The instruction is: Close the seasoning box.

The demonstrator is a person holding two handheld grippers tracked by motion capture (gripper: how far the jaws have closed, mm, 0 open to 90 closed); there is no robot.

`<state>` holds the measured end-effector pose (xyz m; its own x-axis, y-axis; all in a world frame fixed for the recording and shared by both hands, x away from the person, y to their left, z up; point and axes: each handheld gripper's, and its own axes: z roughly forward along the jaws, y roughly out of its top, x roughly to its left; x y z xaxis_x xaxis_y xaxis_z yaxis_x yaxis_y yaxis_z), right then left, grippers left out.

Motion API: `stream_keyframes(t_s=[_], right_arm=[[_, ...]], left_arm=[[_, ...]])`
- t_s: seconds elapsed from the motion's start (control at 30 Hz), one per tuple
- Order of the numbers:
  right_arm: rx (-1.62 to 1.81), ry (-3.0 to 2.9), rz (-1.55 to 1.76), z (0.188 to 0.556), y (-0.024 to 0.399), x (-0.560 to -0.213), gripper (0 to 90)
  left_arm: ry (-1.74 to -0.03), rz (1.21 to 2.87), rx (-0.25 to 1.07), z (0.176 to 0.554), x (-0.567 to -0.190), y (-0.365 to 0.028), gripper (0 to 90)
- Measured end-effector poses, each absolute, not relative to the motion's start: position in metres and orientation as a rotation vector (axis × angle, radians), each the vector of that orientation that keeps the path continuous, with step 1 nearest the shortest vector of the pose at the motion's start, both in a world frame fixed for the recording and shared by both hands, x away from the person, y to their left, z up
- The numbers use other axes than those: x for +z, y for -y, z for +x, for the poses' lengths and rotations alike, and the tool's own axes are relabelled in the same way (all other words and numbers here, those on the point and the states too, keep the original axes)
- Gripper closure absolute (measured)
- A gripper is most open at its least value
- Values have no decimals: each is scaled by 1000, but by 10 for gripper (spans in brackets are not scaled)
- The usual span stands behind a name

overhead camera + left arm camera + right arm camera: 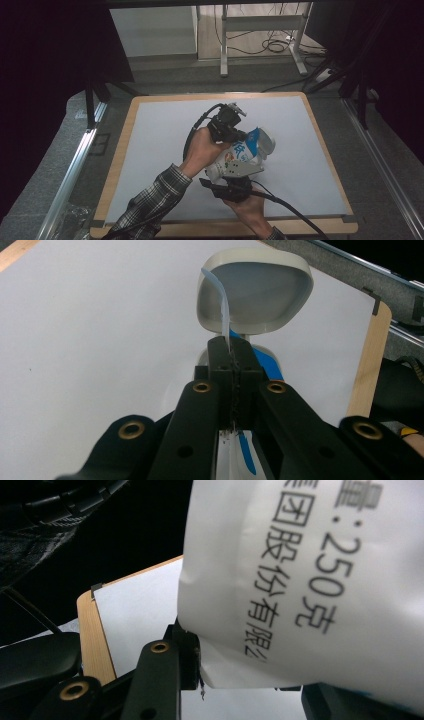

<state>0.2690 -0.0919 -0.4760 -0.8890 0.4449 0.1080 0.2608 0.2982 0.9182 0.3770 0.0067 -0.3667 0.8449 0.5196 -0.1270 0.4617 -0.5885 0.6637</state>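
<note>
A white cup with a blue label (pixel 248 148) is held tilted above the white mat (pixel 155 145), mid-table. My right gripper (pixel 234 172) comes from below and is shut on the cup's body. In the right gripper view the printed white cup wall (pixel 310 580) sits between the fingers (pixel 187 657). My left gripper (pixel 242 135) reaches in from the left, near the cup's rim. In the left gripper view it (pixel 230 346) is shut on a thin translucent strip (pixel 223 305) that curves up to the rim of the cup (pixel 255 290).
The mat lies on a board with a wooden border (pixel 120 150). Metal rails (pixel 75 165) run along both sides. A desk frame and floor cables (pixel 270 45) stand beyond the far edge. A cable (pixel 295 210) trails from the right gripper toward the front right.
</note>
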Motion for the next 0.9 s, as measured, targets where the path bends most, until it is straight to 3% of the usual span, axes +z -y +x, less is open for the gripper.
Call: stream_keyframes(t_s=[0.9], right_arm=[[1645, -2386, 665, 269, 93, -476, 632]], left_arm=[[-703, 2307, 106, 377, -366, -3, 898]])
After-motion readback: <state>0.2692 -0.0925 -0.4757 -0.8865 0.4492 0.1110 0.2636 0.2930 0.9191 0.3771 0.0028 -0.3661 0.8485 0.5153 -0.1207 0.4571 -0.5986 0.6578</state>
